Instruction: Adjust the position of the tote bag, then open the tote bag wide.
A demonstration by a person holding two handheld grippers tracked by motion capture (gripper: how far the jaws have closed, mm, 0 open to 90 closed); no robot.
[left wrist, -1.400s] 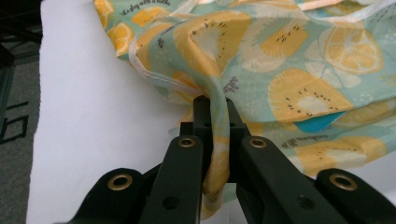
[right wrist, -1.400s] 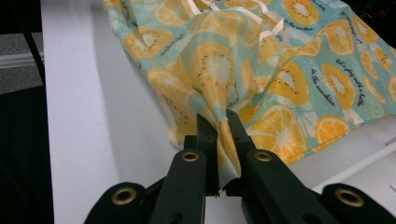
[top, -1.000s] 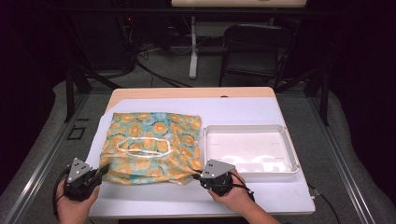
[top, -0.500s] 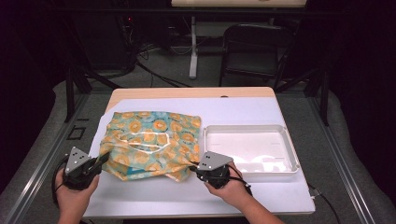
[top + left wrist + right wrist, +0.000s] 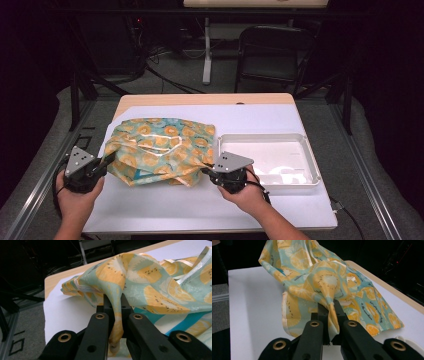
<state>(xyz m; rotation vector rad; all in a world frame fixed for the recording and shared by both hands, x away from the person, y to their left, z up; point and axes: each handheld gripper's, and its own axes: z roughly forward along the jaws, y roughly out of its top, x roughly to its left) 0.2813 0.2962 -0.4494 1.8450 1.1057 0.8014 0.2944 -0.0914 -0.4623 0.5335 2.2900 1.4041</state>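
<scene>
At the middle left of the high view, your cloth (image 5: 160, 150) with the orange slices sits bunched on the white table (image 5: 200, 205). Your left gripper (image 5: 102, 164) is pinched tight on its left corner, and your right gripper (image 5: 206, 171) is pinched tight on its right corner. Each one bites only a thin fold, so a hard tug could make a corner slip out. Pull unevenly and the cloth may drag over the white tray (image 5: 305, 150) just beside it.

On the table (image 5: 165, 210), the cloth (image 5: 160, 150) lies left of the tray (image 5: 312, 172), just beside it
</scene>
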